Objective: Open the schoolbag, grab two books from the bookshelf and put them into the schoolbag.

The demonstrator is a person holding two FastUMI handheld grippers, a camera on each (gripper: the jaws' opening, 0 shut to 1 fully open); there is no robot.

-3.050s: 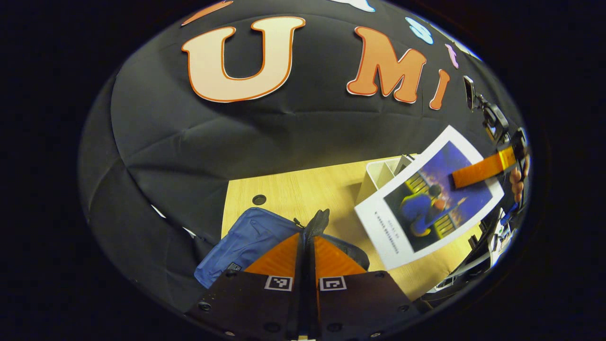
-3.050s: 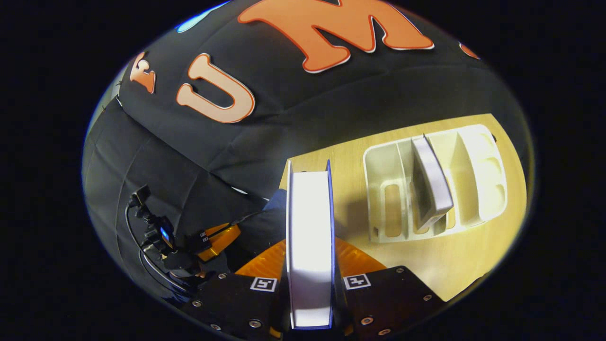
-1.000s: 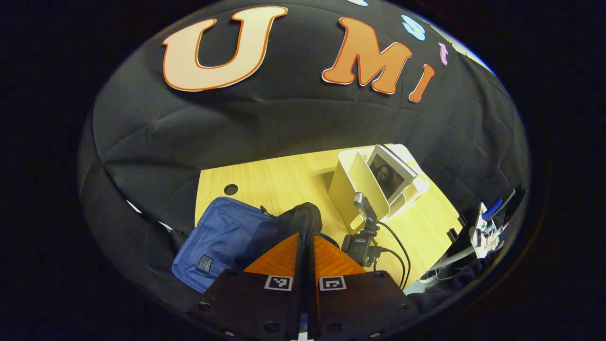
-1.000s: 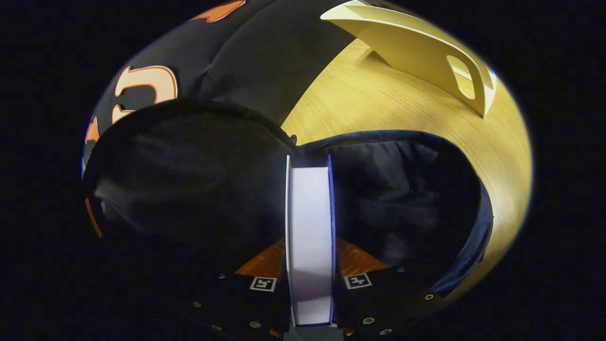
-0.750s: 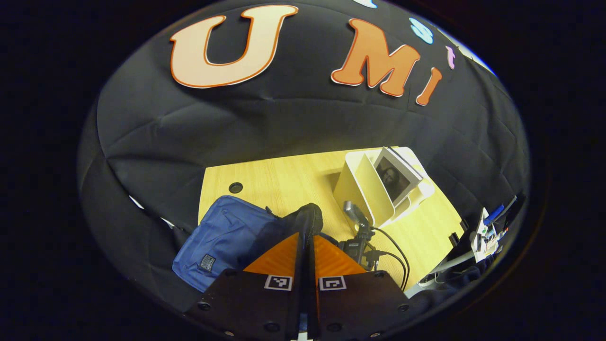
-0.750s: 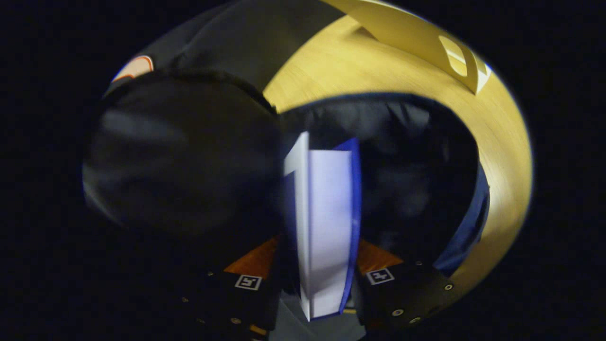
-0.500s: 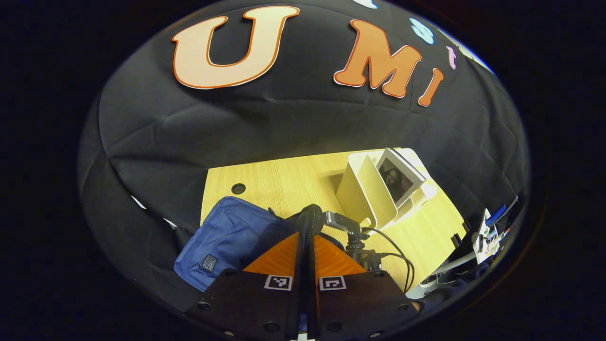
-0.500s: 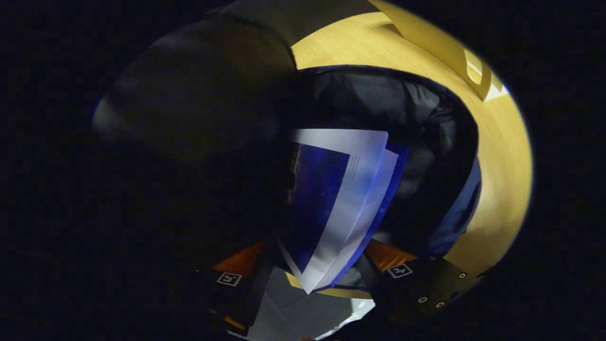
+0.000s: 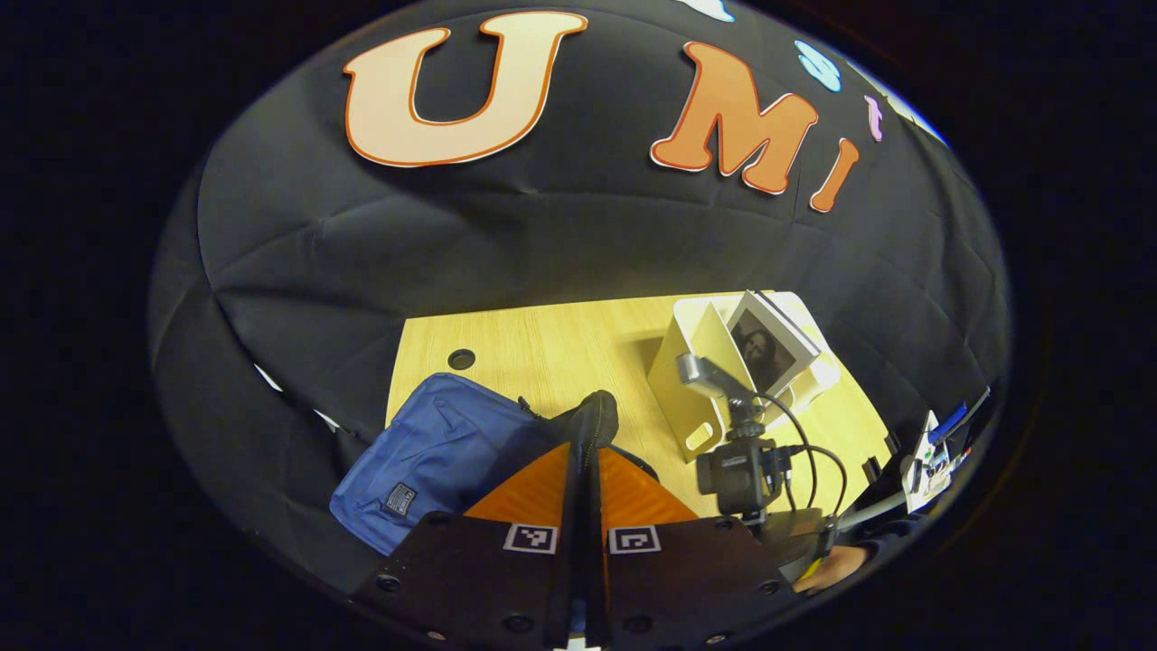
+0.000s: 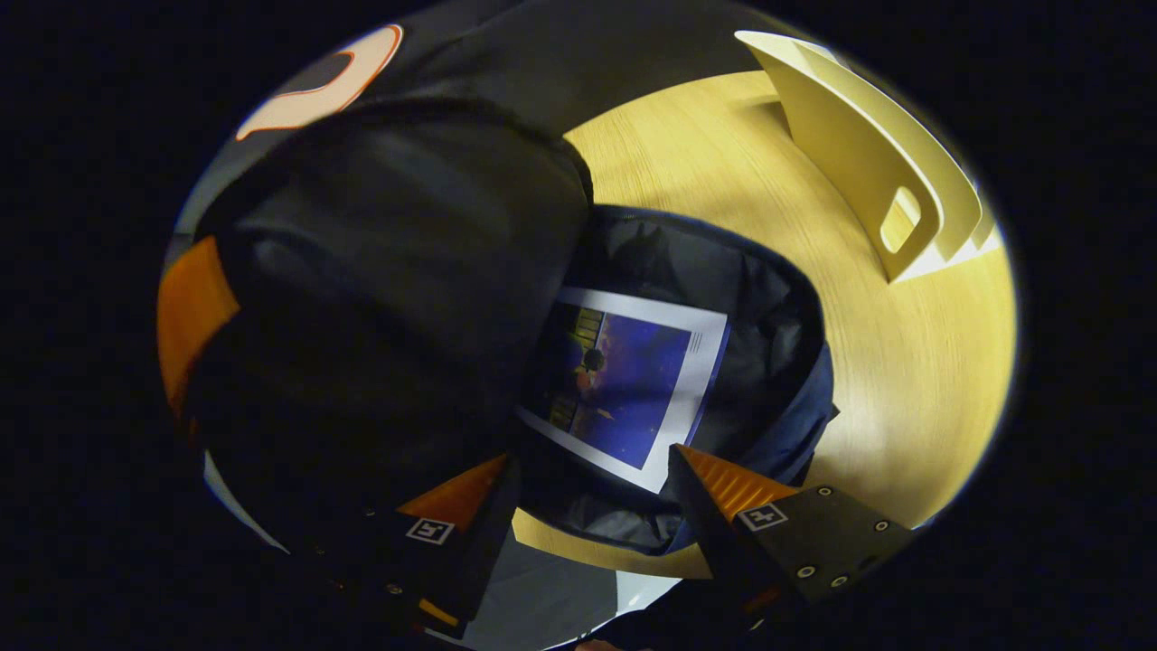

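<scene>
Fingers of the right gripper spread apart above the blue book lying in the schoolbag; left gripper pinches the bag's soft flap. At upper right, the second book in the bookshelf looks thin, stiff and light, best gripped by its top edge.

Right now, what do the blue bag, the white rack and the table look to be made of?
Schoolbag: woven blue fabric, matt, creased, dark crinkly lining. Bookshelf: probably plastic, smooth cream moulded walls with a cut-out slot. Table: wood or wood-look laminate, pale with fine grain lines; I can't tell which.
</scene>
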